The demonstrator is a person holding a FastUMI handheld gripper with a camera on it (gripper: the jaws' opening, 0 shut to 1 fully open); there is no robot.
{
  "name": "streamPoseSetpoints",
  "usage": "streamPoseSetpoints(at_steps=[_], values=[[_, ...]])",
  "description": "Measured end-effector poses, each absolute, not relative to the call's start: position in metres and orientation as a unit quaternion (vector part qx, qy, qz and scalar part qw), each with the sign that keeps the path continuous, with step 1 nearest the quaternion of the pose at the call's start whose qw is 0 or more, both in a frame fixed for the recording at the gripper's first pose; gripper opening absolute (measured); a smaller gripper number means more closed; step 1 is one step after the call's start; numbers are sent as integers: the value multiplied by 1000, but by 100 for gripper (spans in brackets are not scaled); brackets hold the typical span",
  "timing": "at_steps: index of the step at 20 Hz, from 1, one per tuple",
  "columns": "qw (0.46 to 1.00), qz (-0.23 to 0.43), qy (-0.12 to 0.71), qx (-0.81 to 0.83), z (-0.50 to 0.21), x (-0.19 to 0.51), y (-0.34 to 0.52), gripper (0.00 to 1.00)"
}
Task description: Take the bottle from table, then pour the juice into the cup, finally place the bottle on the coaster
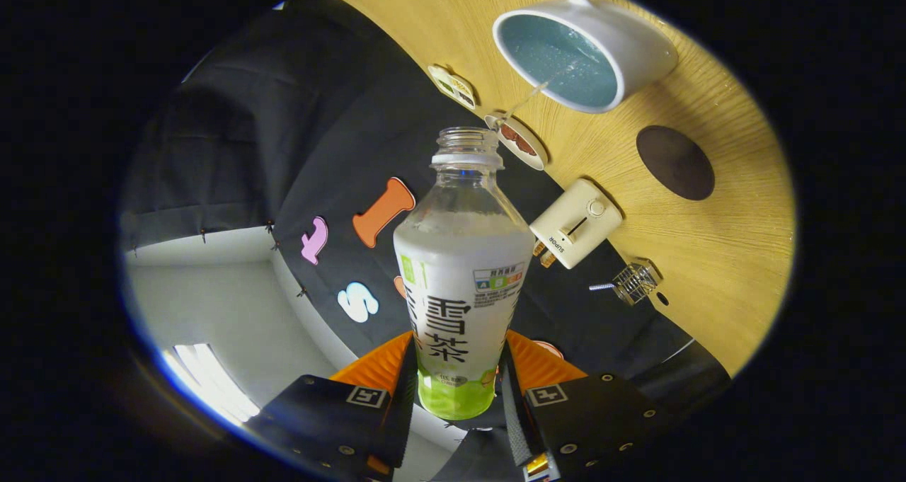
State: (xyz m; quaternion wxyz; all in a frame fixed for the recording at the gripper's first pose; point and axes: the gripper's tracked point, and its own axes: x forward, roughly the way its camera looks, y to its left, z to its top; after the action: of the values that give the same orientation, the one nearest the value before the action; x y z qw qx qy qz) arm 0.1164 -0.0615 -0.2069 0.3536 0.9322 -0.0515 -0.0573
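My gripper [456,390] is shut on the lower body of an uncapped clear plastic bottle [461,270] with a white and green label, both fingers pressing its sides. The whole view is rolled, so the bottle is tipped toward the wooden table [708,255]. A thin stream of liquid runs from the bottle's mouth [467,139] into the white cup [584,50] with a blue inside, which stands beyond the bottle. A dark round coaster [674,162] lies on the table beside the cup.
A cream toy toaster [577,221] and a small wire basket [635,282] stand near the table's back edge. Two small round picture tokens [520,142] [453,85] lie along that edge too. The black cloth wall is behind.
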Motion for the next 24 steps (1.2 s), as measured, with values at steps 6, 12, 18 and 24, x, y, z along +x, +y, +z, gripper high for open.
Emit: streamPoseSetpoints(at_steps=[6,12,18,24], values=[[362,-64,-48,929,-216,111,-61,57],[398,-89,-20,913,-253,96,-47,57],[591,-86,69,799,-270,91,-24,57],[792,-74,40,605,-264,83,-51,57]])
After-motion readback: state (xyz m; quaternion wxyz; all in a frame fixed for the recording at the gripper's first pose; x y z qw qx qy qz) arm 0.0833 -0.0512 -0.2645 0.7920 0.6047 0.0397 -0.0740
